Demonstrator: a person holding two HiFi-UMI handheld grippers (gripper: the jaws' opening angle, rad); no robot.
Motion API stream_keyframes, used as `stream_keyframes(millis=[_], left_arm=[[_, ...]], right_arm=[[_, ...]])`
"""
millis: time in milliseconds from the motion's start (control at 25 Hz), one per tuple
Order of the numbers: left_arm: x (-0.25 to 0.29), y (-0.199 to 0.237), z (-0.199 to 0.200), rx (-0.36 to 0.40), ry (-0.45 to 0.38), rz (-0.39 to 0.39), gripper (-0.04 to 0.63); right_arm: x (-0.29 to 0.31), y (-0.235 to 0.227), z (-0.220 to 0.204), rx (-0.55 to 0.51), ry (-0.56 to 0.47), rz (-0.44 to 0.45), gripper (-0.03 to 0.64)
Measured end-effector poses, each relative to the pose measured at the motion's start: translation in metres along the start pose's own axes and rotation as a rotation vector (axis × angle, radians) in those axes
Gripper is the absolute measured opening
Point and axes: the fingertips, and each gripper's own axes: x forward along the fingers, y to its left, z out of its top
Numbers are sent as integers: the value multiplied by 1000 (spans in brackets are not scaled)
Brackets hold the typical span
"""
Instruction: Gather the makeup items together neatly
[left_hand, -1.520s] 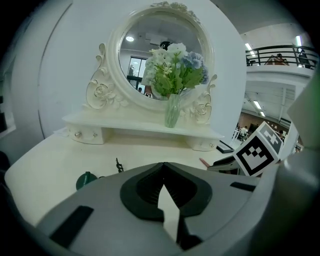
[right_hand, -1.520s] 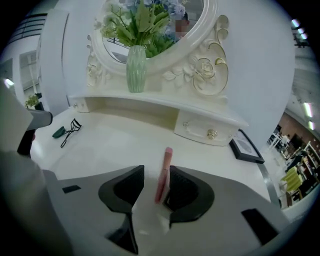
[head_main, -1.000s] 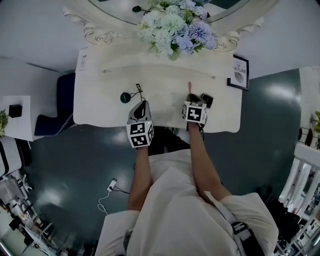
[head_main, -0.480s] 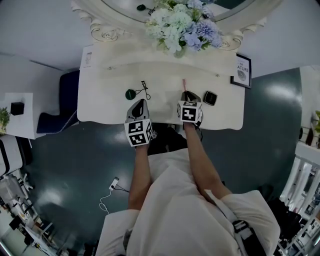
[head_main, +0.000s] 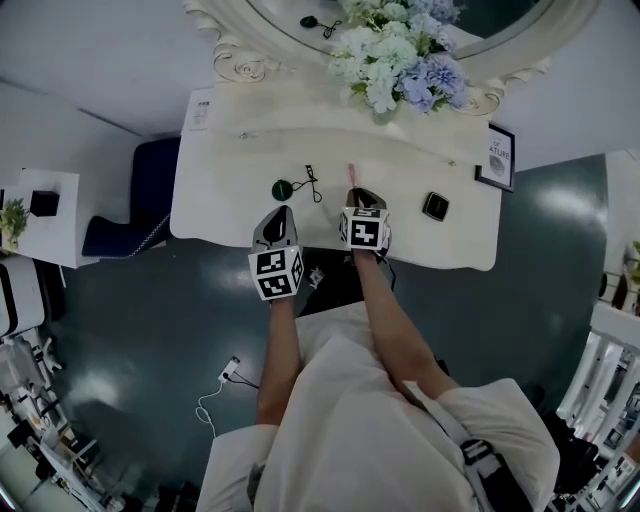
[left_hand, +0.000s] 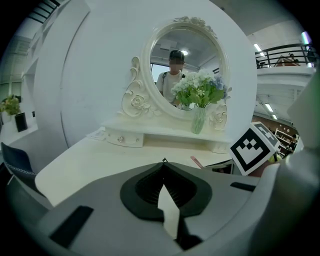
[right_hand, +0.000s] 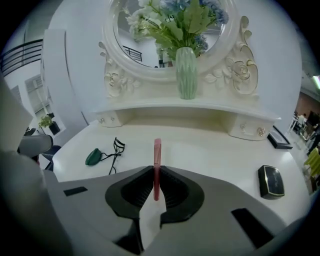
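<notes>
Your right gripper (right_hand: 156, 175) is nipped almost fully together on the pink stick (right_hand: 157, 149). The stick juts out of the jaws with its free end pointing to twelve o'clock, toward the vase (right_hand: 186, 70). Your left gripper (left_hand: 164, 162) has its jaws pressed together on nothing and hangs at the near edge of the table (head_main: 225, 195).

The other makeup pieces lie well apart. The green-handled eyelash curler (right_hand: 102, 155) is at ten o'clock from the stick. The black compact (right_hand: 270, 181) is at three o'clock, near the table's right end.

The curler looks the nearer, so make that your gathering spot. Carry the stick low and set it just beside the curler, lined up with it and not across its wire loops. You hold the stick near one end, so the free end may swing; keep the wrist quiet. Rest the stick's whole length on the table before you ease the jaws apart, since a round stick can roll. Keep the left gripper at nine o'clock, ready to steady the curler. The compact is likely the next piece to fetch.
</notes>
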Motion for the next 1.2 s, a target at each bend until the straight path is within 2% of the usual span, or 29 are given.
stream_keyframes(millis=[400, 720, 920, 1080, 1200], left_arm=[[-21, 39, -18, 25, 21, 29, 15], [-27, 52, -20, 49, 13, 31, 15], [-30, 54, -14, 54, 1, 27, 14], [-30, 51, -13, 42, -6, 19, 15], [-26, 41, -12, 43, -11, -2, 15]], right_arm=[[22, 50, -4, 67, 1, 30, 74], [28, 48, -3, 90, -9, -11, 74], [29, 46, -6, 105, -2, -1, 74], [25, 47, -5, 101, -9, 15, 112], [18, 43, -3, 91, -23, 12, 115]])
